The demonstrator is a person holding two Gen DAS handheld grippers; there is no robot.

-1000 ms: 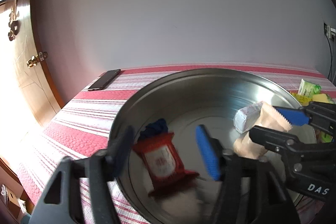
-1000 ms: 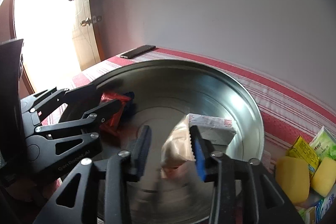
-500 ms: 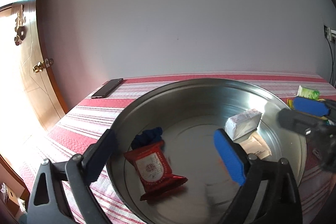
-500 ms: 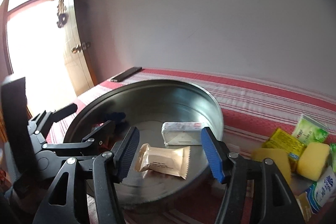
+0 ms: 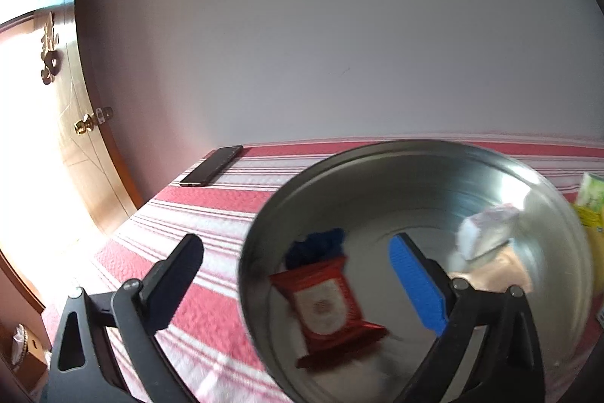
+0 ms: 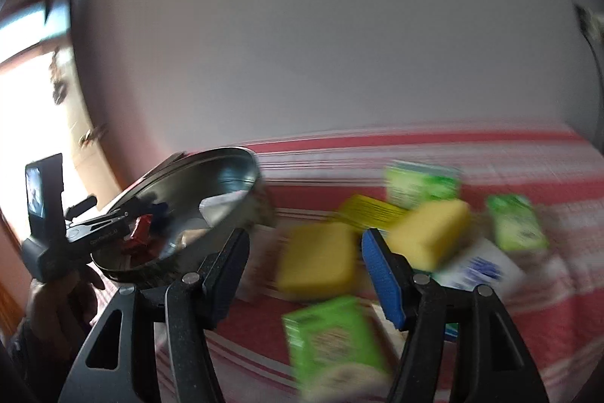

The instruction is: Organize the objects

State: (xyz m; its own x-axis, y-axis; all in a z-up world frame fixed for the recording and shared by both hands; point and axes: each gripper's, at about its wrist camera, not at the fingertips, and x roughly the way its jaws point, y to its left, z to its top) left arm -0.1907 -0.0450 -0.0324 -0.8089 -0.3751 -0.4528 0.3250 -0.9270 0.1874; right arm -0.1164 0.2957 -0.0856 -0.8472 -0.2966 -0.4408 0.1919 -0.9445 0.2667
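A round metal pan sits on the red striped cloth; it also shows in the right wrist view. In it lie a red packet, a dark blue item, a white wrapped bar and a tan packet. My left gripper is open and empty over the pan's near left rim. My right gripper is open and empty above a yellow sponge. A second yellow sponge, several green packets and a yellow packet lie around it, blurred.
A dark phone lies at the cloth's far left corner by the wall. A wooden door with a brass knob stands at the left. A blue and white packet lies right of my right gripper. The left gripper's body shows beside the pan.
My right gripper let go of the tan packet in the pan, opened, and swung right to the pile of sponges and packets. My left gripper pulled back and left, staying open.
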